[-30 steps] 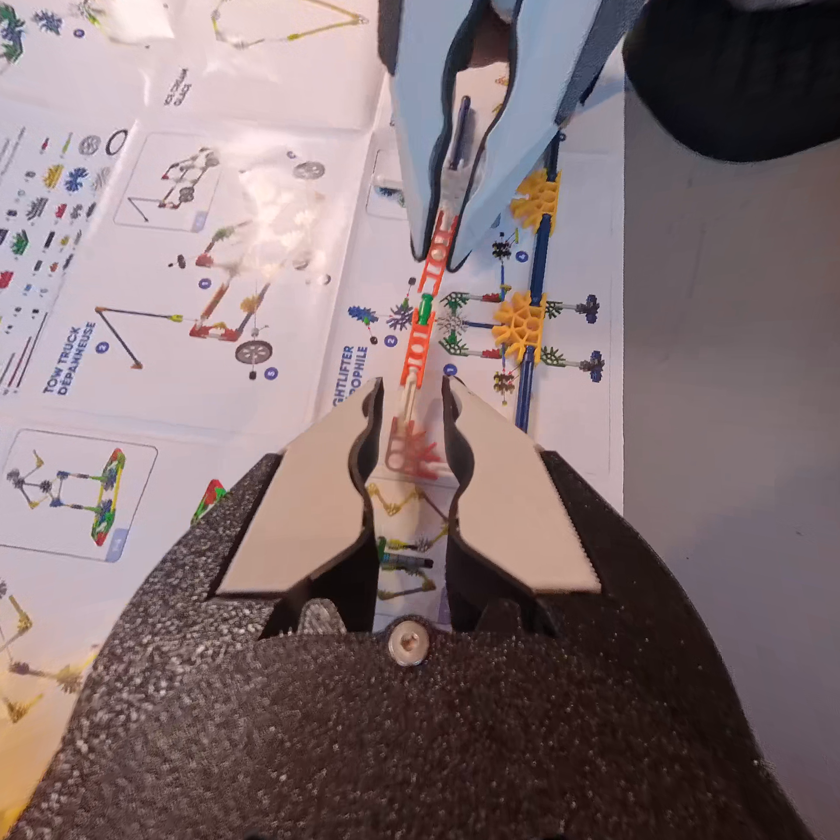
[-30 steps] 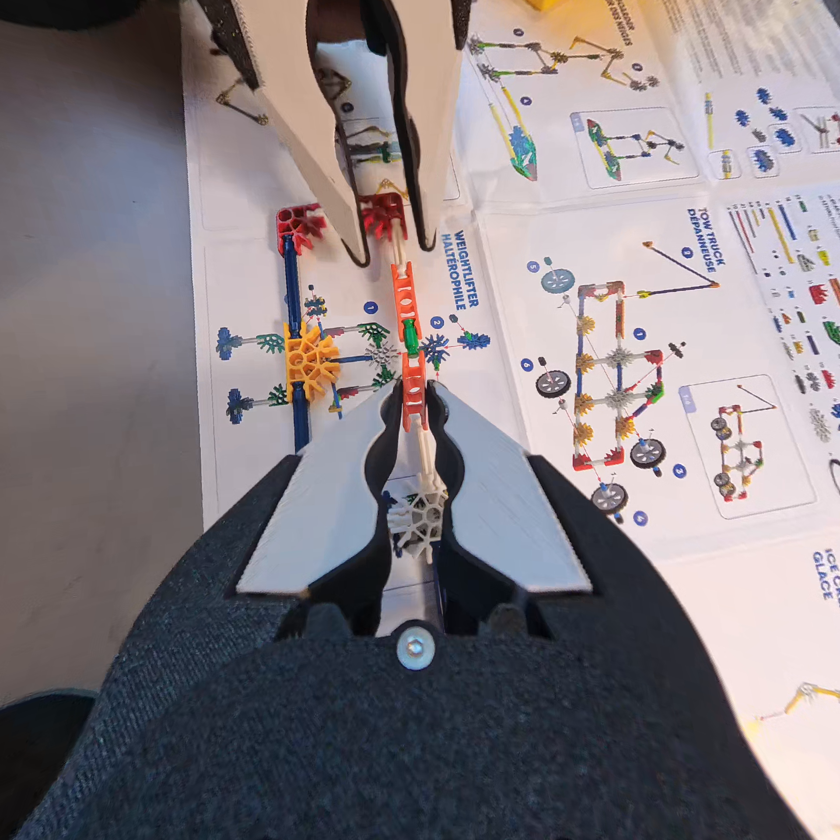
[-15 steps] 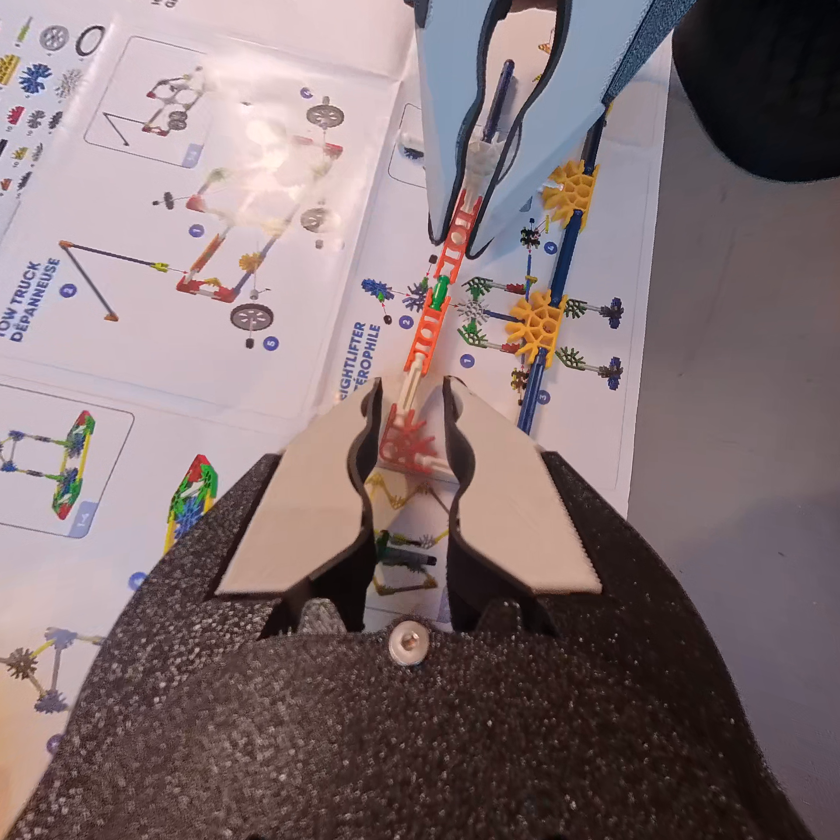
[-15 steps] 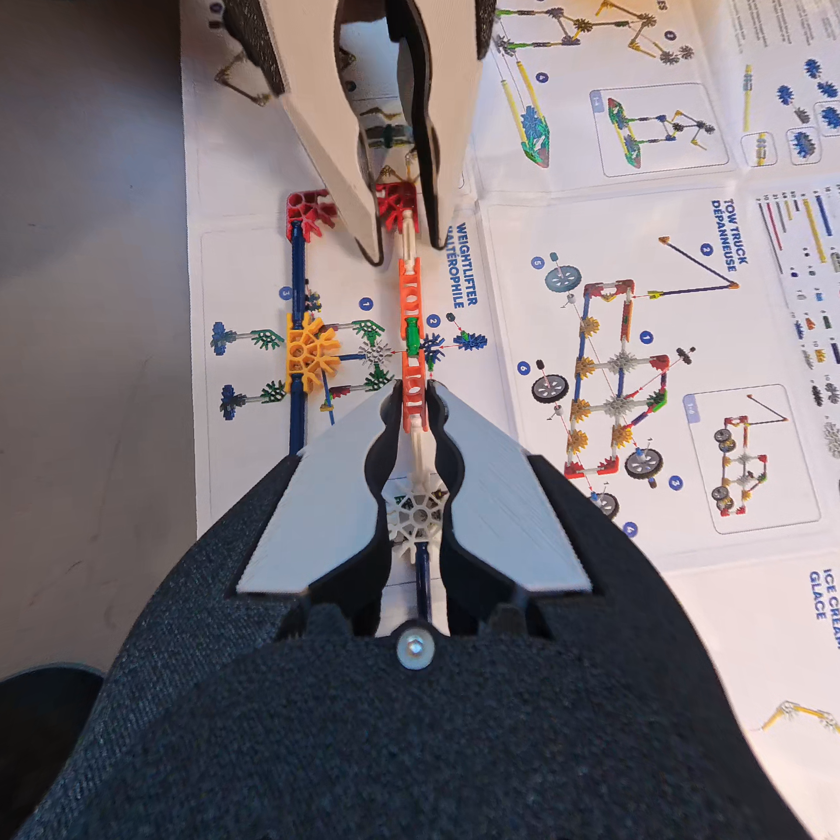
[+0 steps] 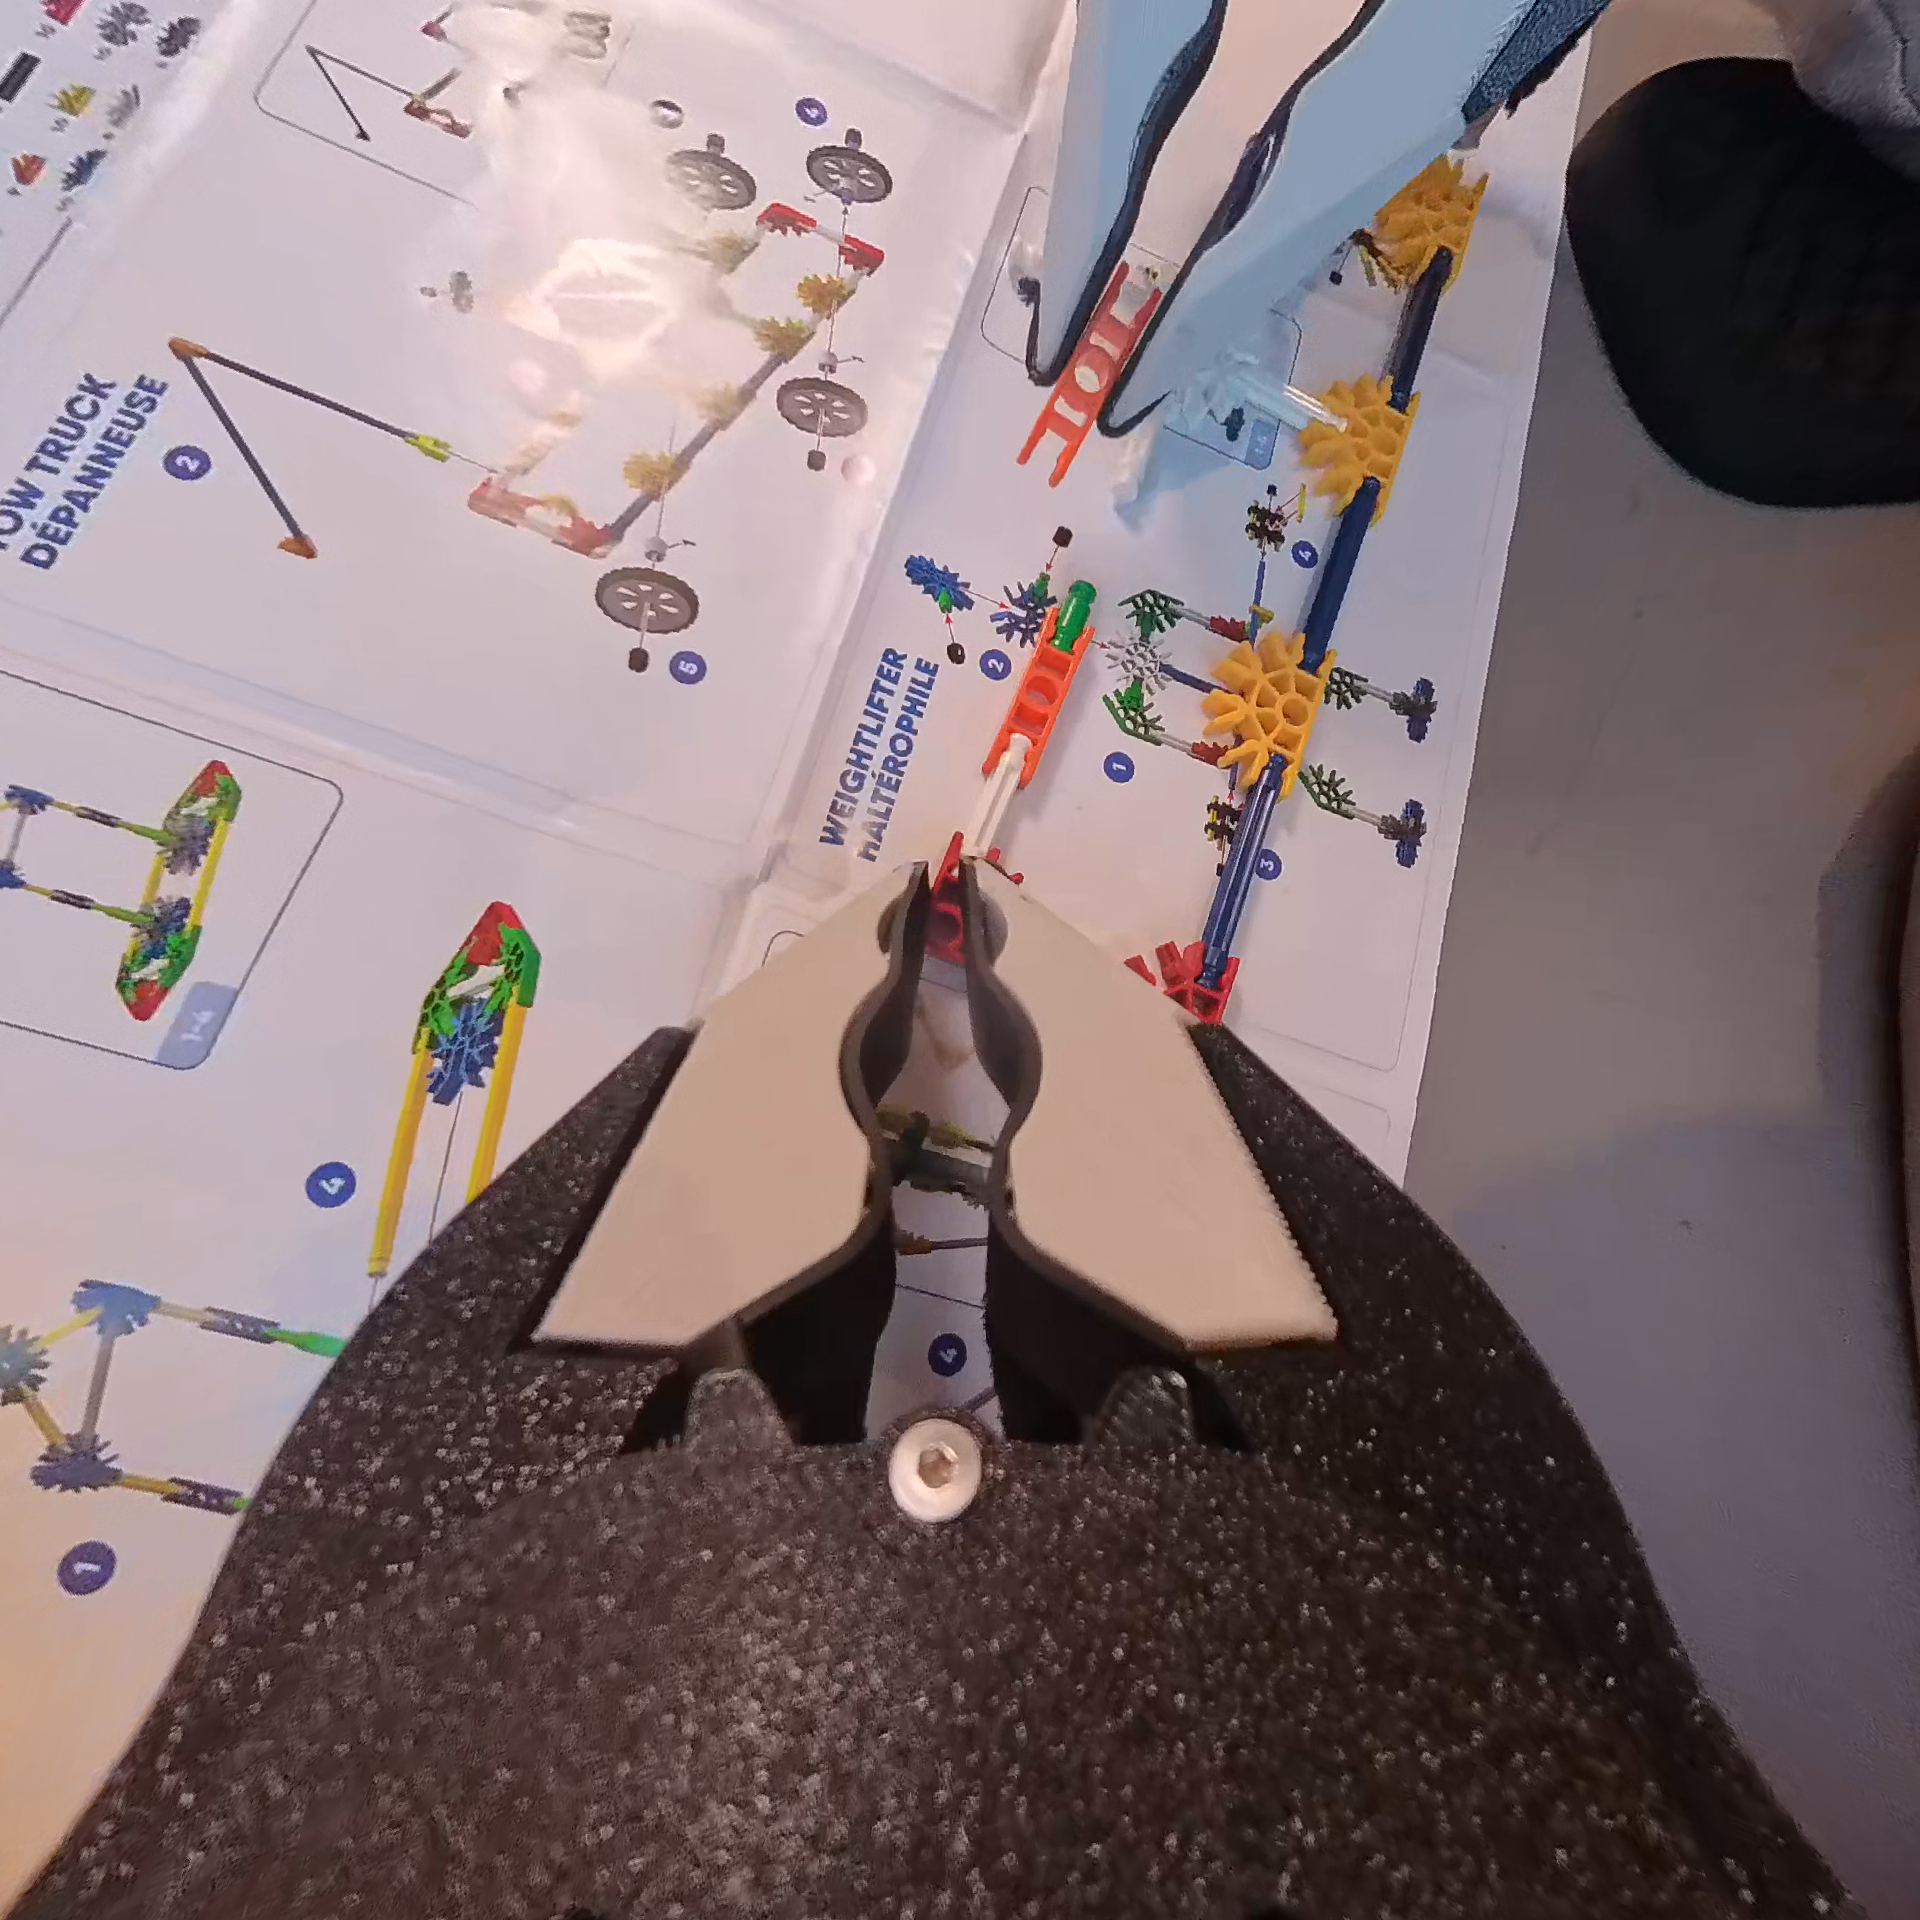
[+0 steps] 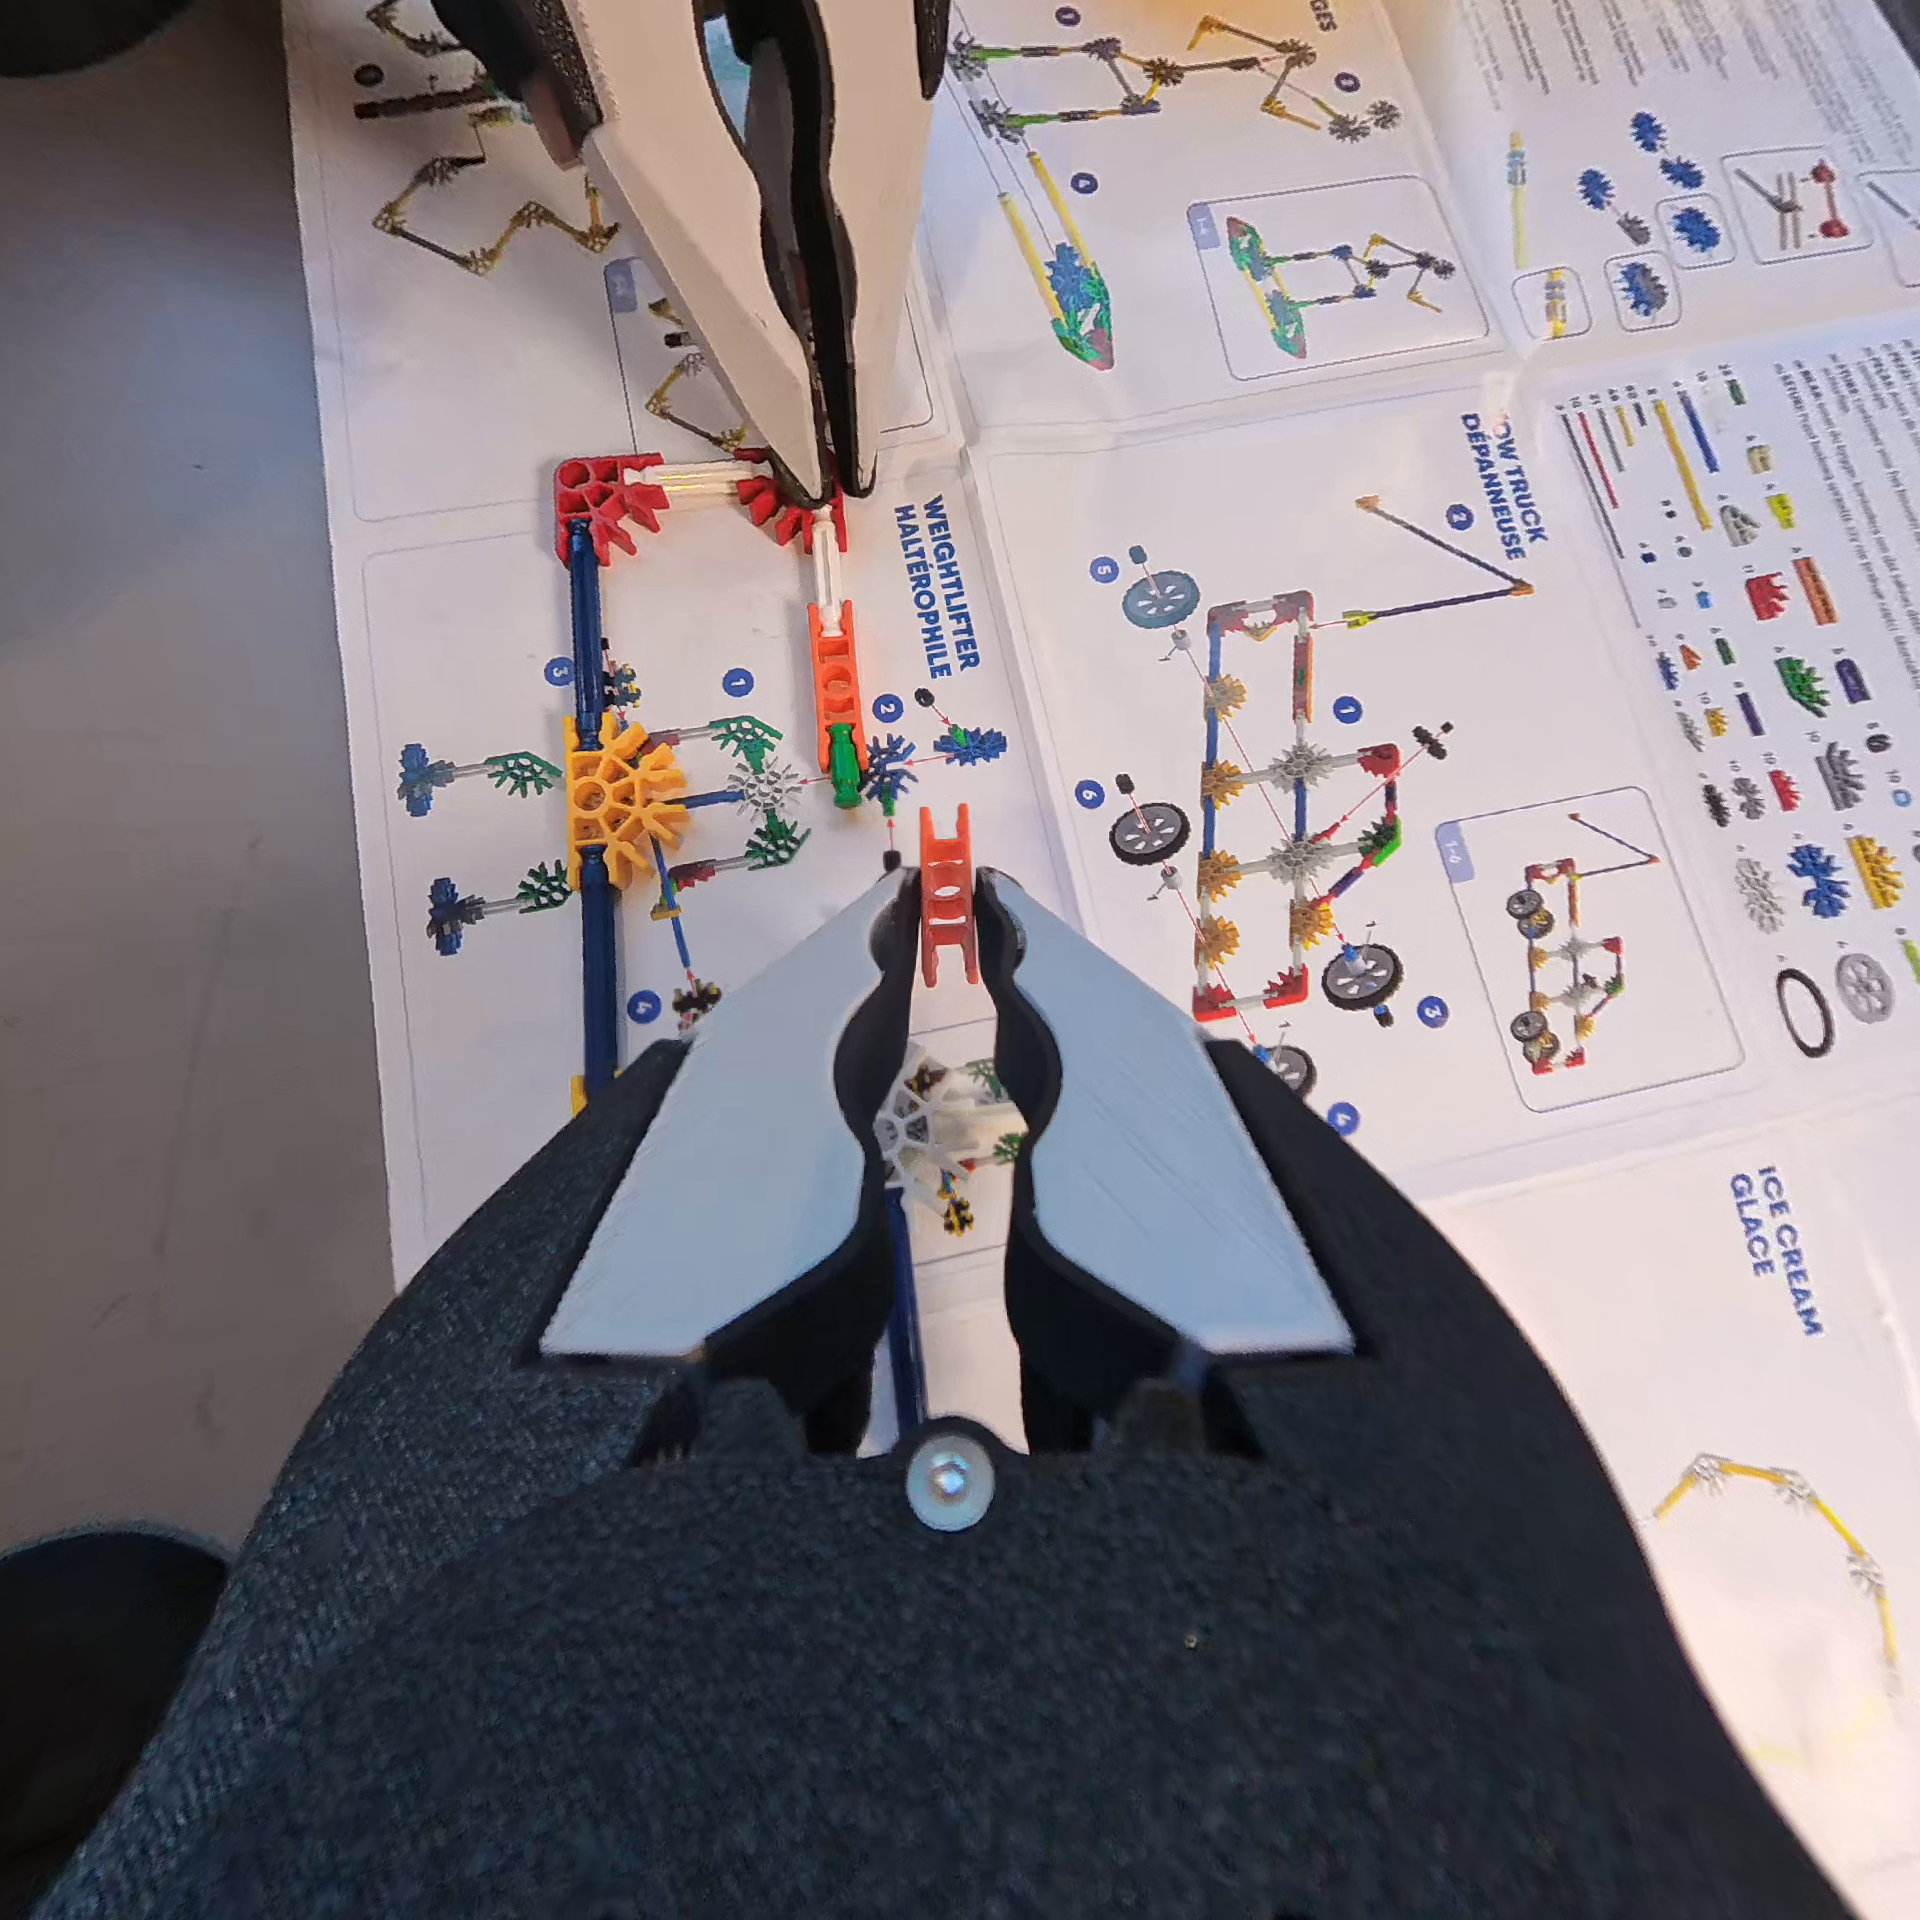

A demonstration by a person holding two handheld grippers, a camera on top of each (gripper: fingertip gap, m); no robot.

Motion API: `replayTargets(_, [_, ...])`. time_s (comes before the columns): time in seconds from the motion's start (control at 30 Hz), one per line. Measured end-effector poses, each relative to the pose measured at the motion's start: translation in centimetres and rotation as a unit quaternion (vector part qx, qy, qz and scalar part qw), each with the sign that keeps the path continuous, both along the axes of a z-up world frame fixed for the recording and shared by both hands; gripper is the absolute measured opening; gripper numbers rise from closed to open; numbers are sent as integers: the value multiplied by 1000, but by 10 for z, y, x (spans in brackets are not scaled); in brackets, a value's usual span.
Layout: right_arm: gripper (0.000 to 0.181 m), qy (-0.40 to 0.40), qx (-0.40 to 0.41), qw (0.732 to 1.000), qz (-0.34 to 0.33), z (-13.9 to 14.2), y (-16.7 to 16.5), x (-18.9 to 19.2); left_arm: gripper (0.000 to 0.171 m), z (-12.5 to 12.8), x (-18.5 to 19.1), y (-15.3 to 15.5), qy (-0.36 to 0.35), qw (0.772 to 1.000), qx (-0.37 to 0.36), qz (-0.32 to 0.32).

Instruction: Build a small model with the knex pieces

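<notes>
Your right gripper [image 6: 948, 883] clamps an orange connector [image 6: 947, 896] just short of the green rod [image 6: 845, 767]; your left gripper [image 5: 943, 878] pinches the red corner piece [image 5: 945, 914], so keep them aligned.

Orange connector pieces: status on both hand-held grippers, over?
Right hand-held gripper shut on loose orange plastic connector. Left hand-held gripper shut on red corner connector. Second orange connector, green rod attached, apart.

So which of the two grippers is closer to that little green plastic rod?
Right. The right gripper sits just short of the green rod; the left gripper is farther, past the orange connector.
</notes>
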State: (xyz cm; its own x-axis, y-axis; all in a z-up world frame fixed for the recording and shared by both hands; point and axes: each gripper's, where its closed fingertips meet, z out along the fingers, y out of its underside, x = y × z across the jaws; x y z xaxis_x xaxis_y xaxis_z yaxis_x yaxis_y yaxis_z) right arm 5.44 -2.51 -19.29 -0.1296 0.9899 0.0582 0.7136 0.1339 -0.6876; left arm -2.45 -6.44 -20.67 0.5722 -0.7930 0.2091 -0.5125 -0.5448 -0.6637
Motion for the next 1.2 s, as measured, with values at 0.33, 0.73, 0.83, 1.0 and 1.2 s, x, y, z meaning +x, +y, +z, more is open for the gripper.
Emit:
replayTargets(0.33, [11, -26, 14, 999, -17, -17, 7, -2, 3, 23, -13, 4, -44, 998, 8, 36])
replayTargets(0.73, [11, -16, 15, 999, 48, 11, -24, -26, 6, 14, -4, -27, 29, 998, 20, -56])
replayTargets(0.83, [0, -62, 27, 996, 65, -2, -29, -37, 4, 3, -1, -30, 45, 997, 10, -64])
replayTargets(1.0, [0, -139, 6, 986, 96, -14, -30, -38, 0, 1, -2, -29, 44, 997, 7, -57])
replayTargets(1.2, [0, -185, 0, 977, 106, -15, -31, -38, 0, 1, -2, -29, 20, 998, -7, -54])
